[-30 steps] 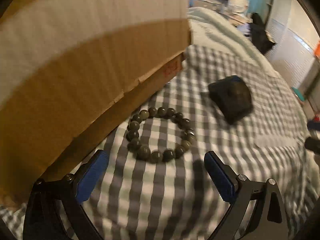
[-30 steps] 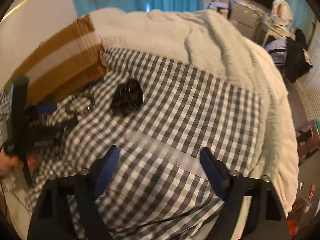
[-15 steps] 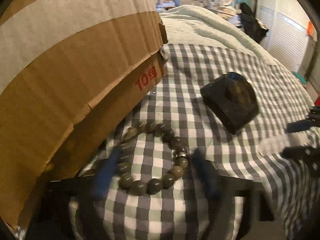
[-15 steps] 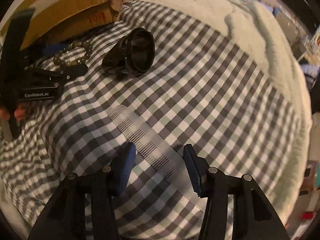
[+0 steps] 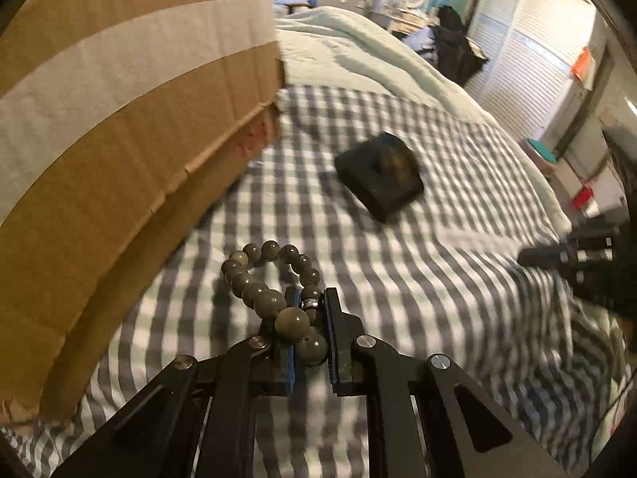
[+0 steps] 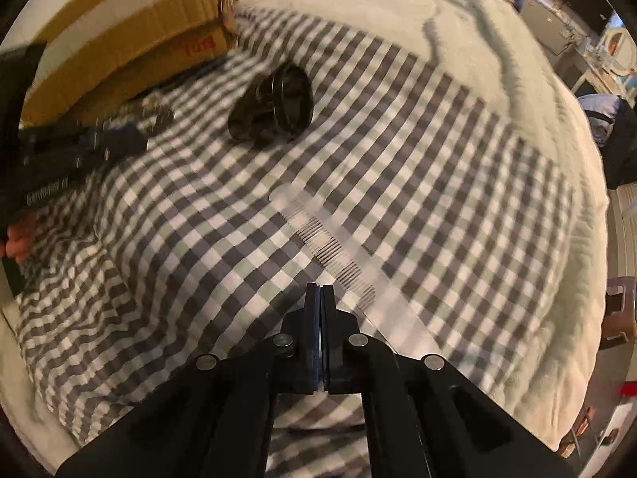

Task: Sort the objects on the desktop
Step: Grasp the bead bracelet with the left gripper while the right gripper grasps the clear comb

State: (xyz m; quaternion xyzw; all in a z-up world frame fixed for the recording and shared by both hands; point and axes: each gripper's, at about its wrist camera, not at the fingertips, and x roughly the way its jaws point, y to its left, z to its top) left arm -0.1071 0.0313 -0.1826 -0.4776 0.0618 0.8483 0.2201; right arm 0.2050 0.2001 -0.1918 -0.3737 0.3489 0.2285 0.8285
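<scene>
A bracelet of dark olive beads (image 5: 262, 279) hangs from my left gripper (image 5: 308, 298). Its jaws are closing, and the pads press on a few beads and a silver spacer. The rest of the loop droops over the checked cloth (image 5: 398, 279), beside the cardboard box (image 5: 119, 119). In the right wrist view my right gripper (image 6: 320, 288) is shut, pads together, with nothing showing between them. A clear comb (image 6: 350, 247) lies flat just beyond and to the right of its tips. The left gripper (image 6: 79, 147) is a blurred shape at far left.
A black glossy object (image 6: 274, 107) rests on the cloth between the box (image 6: 139, 24) and the comb. A pale fluffy blanket (image 6: 458, 40) covers the far side of the bed. A person's fingers (image 6: 18, 239) show at the left edge. Furniture stands beyond the bed.
The left gripper went from wide open to shut on the bracelet and raised part of it. The right gripper closed from around the comb to fully shut, and the comb now lies beside its tips.
</scene>
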